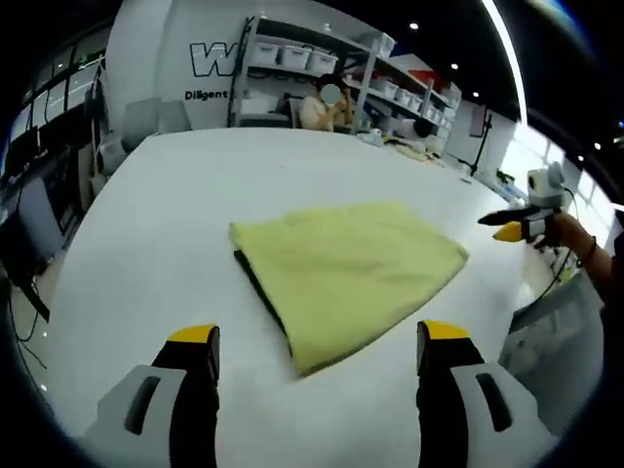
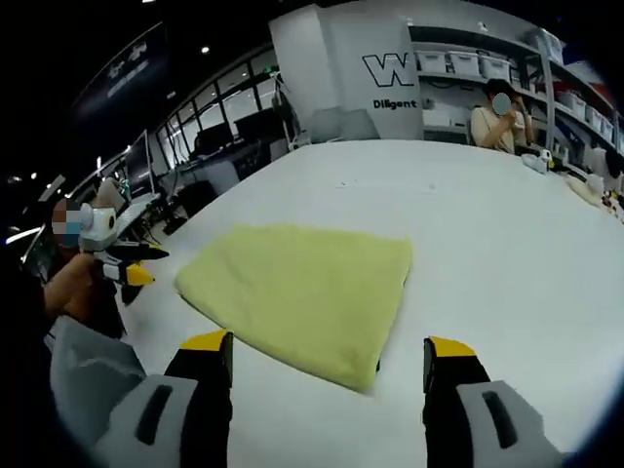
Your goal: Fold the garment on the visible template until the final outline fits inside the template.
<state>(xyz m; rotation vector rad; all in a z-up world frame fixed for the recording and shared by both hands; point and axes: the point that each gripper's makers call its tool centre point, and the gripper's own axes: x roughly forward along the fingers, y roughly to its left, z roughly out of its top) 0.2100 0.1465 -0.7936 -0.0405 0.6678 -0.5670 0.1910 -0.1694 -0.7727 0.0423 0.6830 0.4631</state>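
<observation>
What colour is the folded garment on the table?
Pale yellow, plain with no pattern; the folded garment shows best in the right gripper view.

Two black jaws with yellow tips are seen on the left gripper [image 1: 319, 349], each jaw backed by a pale grey housing with a dark oval slot. The right gripper [image 2: 328, 356] is built alike: black jaws, yellow caps, grey shells with slotted recesses. Beyond the left gripper's right jaw, the other gripper is seen held in a hand [image 1: 568, 232], with a dark band worn at the wrist. A grey sleeve [image 2: 83, 366] is seen beside the right gripper's left jaw.
</observation>
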